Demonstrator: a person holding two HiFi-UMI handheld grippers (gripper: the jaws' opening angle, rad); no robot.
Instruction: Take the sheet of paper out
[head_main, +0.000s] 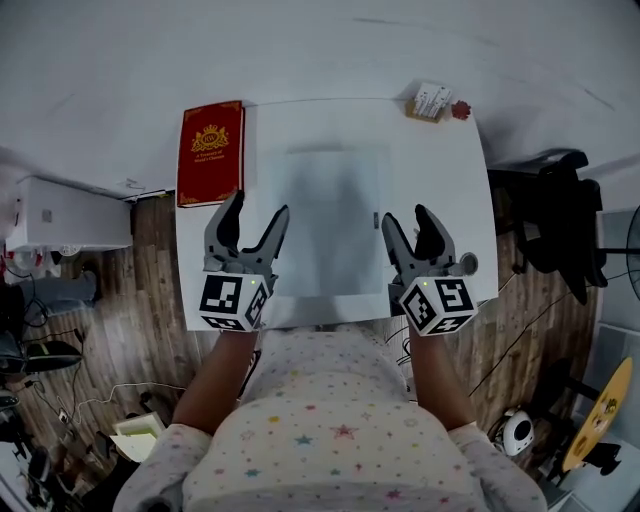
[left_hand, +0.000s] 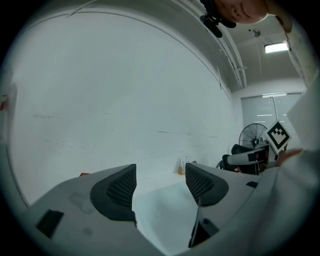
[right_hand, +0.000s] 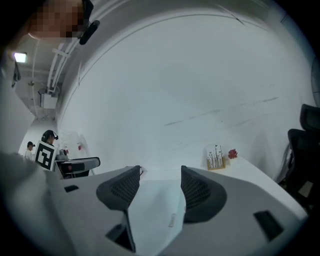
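Red hardback book with a gold crest is lying at the far-left corner of the matte white rectangular table; the gold lettering is too small to read.

Left gripper, grey plastic with black mesh-textured pads, is hovering over the table's near-left part. Its jaws are standing wide apart and pinching nothing. Its cube is showing black-and-white square markers.

Pale, smooth, flat rectangular folder is lying in the middle of the table, running to its near edge. The sheet of paper is not showing as a separate thing; I cannot tell it from the folder. In both gripper views the folder is showing below the gap between the jaws. I cannot tell whether either gripper is touching it.

Right gripper, of the same build, is hovering over the table's near-right part, jaws likewise spread and empty. Its marker cube is facing up.

Small wooden holder with white cards is standing at the table's far-right corner, with a little red flower just beside it; the print is illegible.

Black office chair is standing right of the table.
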